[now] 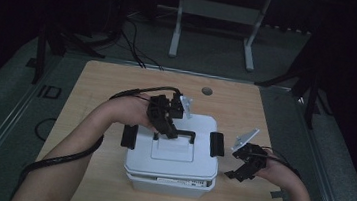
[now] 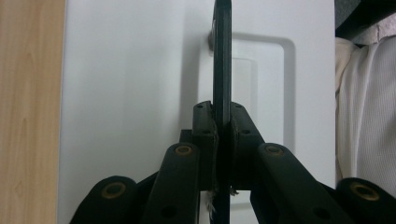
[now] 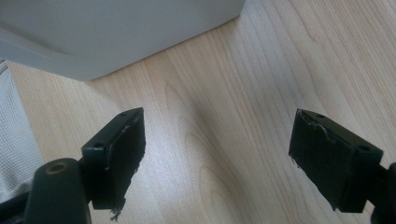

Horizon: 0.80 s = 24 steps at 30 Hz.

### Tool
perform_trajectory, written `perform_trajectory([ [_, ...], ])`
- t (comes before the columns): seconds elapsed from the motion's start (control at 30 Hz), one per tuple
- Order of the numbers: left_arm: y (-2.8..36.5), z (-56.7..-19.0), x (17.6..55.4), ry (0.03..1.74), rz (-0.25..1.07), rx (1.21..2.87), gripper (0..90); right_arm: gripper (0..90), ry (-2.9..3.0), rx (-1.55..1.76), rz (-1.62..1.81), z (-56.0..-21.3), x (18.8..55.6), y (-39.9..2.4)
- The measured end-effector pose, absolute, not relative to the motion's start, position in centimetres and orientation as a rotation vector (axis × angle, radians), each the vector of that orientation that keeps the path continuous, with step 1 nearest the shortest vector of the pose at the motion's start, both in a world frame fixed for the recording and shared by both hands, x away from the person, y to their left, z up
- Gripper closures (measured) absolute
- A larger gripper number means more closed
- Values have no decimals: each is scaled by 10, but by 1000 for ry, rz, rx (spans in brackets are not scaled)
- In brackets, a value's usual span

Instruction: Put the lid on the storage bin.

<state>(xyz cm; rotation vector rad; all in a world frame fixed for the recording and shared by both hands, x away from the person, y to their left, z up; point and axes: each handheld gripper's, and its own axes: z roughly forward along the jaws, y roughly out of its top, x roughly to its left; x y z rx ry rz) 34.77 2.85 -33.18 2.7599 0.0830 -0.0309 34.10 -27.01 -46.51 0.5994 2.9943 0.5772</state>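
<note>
Handle (image 2: 222, 60) of the white box (image 1: 172, 155) sits pinched between the pads of my left gripper (image 2: 221, 126); it is a thin black bar standing up from the recessed panel in the middle of the lid, and in the left gripper view it runs straight up between my two jaws, which are pressed tight against it on either side. From the high view my left gripper (image 1: 164, 124) comes down over the lid from the far left, with its cable trailing back along my forearm. Black latches (image 1: 216, 144) hang on the left and right sides of the box. The box rests near the middle of the wooden tabletop (image 1: 108, 83), toward my edge of it.

My right gripper (image 1: 239, 170) hovers just beside the box's right side, low over the wood and not touching the box. Its jaws stand wide apart with nothing between them; in the right gripper view (image 3: 219, 154) bare tabletop shows between the pads, and the box's lower corner (image 3: 93, 42) lies farther off.
</note>
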Motion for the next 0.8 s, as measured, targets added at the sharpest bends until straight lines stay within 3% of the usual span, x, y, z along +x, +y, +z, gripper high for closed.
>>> perform_trajectory([
  [0.8, 19, -361, 346, 66, -103, 2775, 841, 181, 2997, 615, 567, -469, 341, -272],
])
